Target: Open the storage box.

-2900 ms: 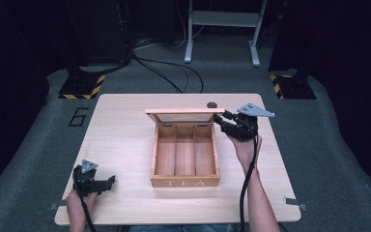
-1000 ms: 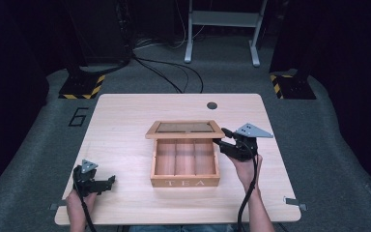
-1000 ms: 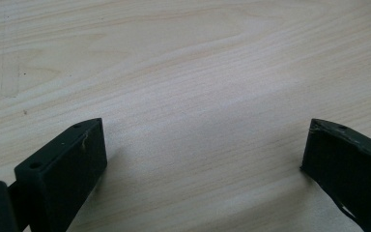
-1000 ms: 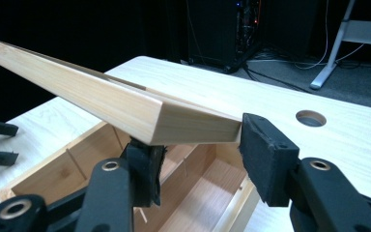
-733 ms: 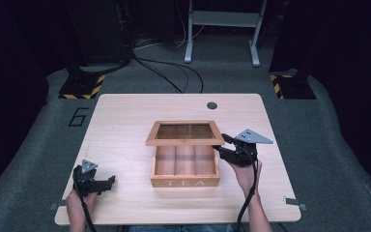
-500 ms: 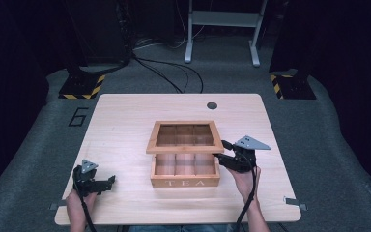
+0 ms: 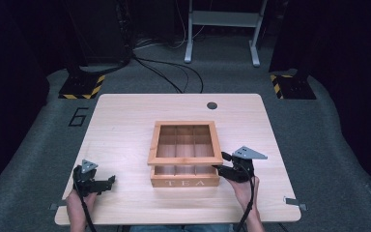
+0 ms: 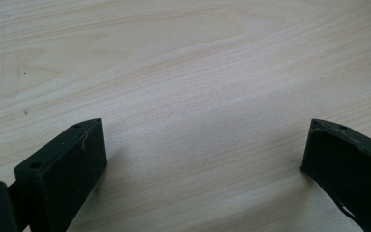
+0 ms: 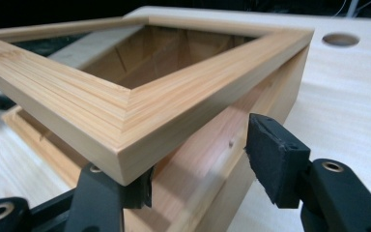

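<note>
From the high view, I see the tea box (image 7: pixel 185 169) near the table's (image 7: pixel 125 125) front edge, centred, its framed lid (image 7: pixel 185 142) lowered almost shut. My right gripper (image 7: pixel 221 167) sits at the lid's front right corner.

In the left gripper view, my left gripper (image 8: pixel 200 159) rests open over bare table near the front left corner.

In the right gripper view, one jaw props the lid corner from beneath, the other stands clear; the jaws have just been opening. I judge closing nearly done; letting go remains.
</note>
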